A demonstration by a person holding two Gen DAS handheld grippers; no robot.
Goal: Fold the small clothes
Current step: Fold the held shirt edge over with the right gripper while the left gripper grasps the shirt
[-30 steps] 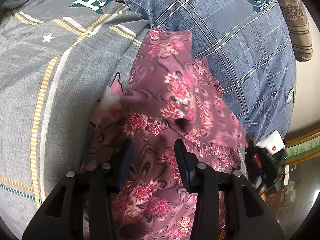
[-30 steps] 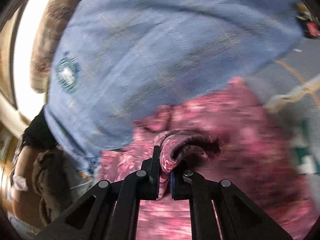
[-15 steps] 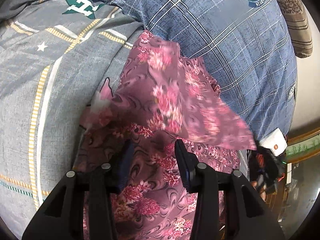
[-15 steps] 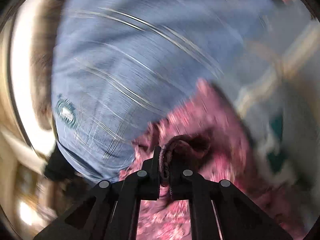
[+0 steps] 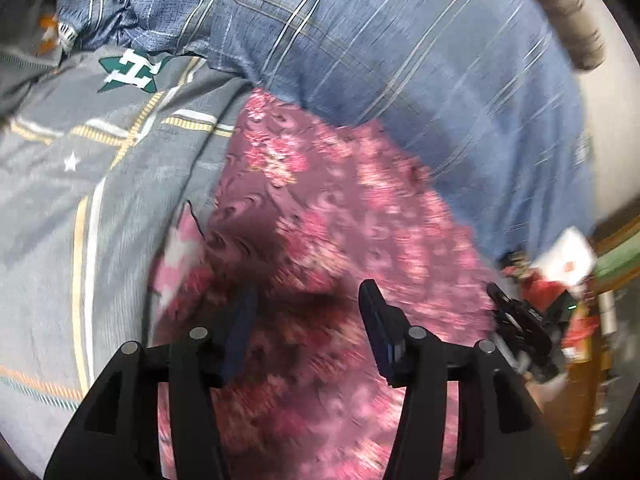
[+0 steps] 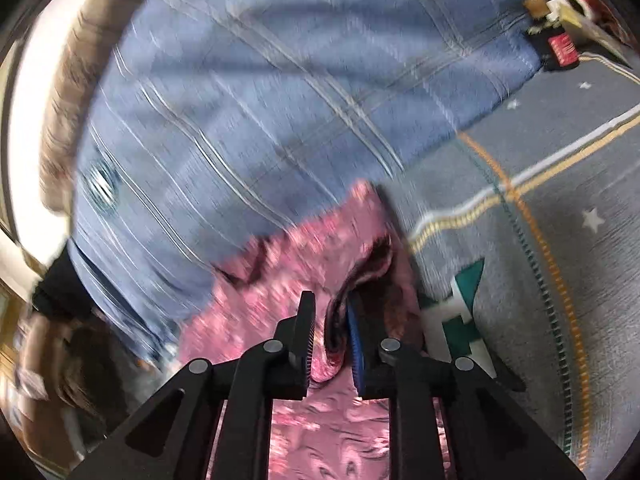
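Both wrist views look steeply down, close — sharing the floral garment (image 5: 340, 216) (image 6: 320, 248).

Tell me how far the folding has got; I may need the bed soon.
Done: a flap of the floral garment lies turned over onto itself on the grey sheet, by the blue quilt. In hand: the right gripper is opening, a rolled edge between its jaws; the left gripper is opening above the cloth, holding nothing. Left: the garment looks loose, so likely more folds and smoothing.
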